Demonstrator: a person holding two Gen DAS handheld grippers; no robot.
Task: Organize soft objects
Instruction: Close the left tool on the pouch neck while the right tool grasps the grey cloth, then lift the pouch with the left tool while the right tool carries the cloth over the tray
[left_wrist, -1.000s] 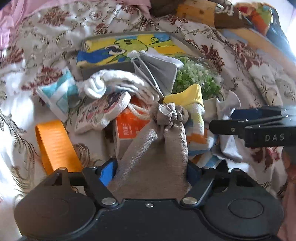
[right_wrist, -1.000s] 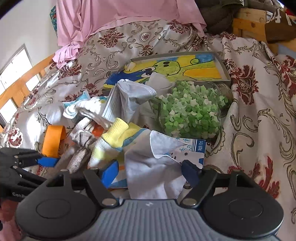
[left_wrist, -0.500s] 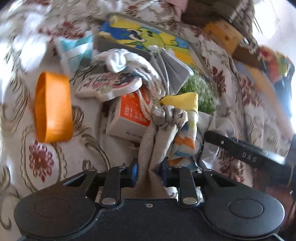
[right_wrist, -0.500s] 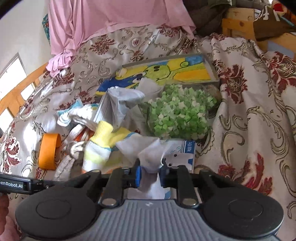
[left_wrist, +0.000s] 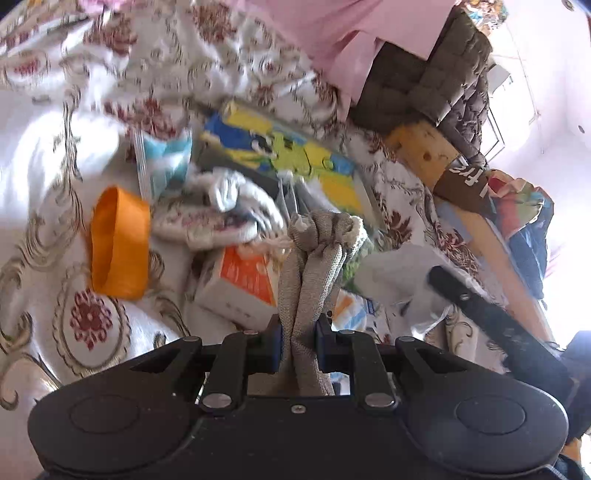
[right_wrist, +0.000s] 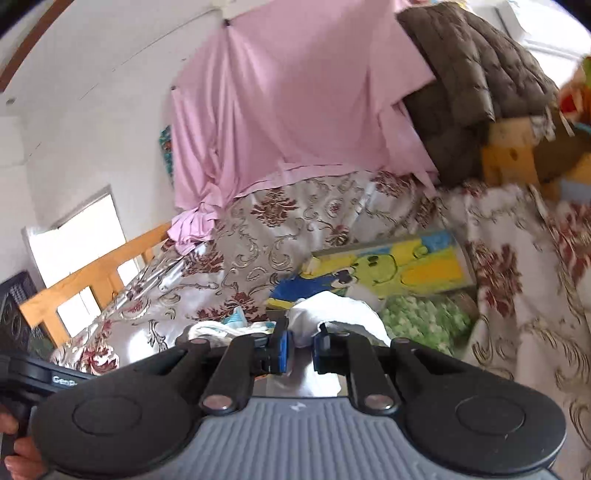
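Note:
My left gripper (left_wrist: 297, 345) is shut on a grey-brown burlap drawstring pouch (left_wrist: 314, 266) and holds it up above the pile on the bed. My right gripper (right_wrist: 300, 347) is shut on a white cloth (right_wrist: 332, 314), lifted off the pile; the same cloth (left_wrist: 399, 273) and the right gripper's arm show in the left wrist view. Below lie a white sock (left_wrist: 236, 195), a patterned flat pouch (left_wrist: 199, 225), an orange-and-white box (left_wrist: 243, 288) and a bag of green pieces (right_wrist: 421, 317).
An orange band (left_wrist: 118, 243) lies at the left on the floral bedspread (left_wrist: 55, 166). A cartoon picture board (right_wrist: 384, 269) lies behind the pile. Pink sheet (right_wrist: 288, 110), brown quilt (right_wrist: 472, 74) and a wooden bed rail (right_wrist: 88, 280) border the bed.
Both grippers closed from open, the left on the burlap pouch and the right on the white cloth. Both then lifted and tilted upward, so the views swung toward the wall and headboard.

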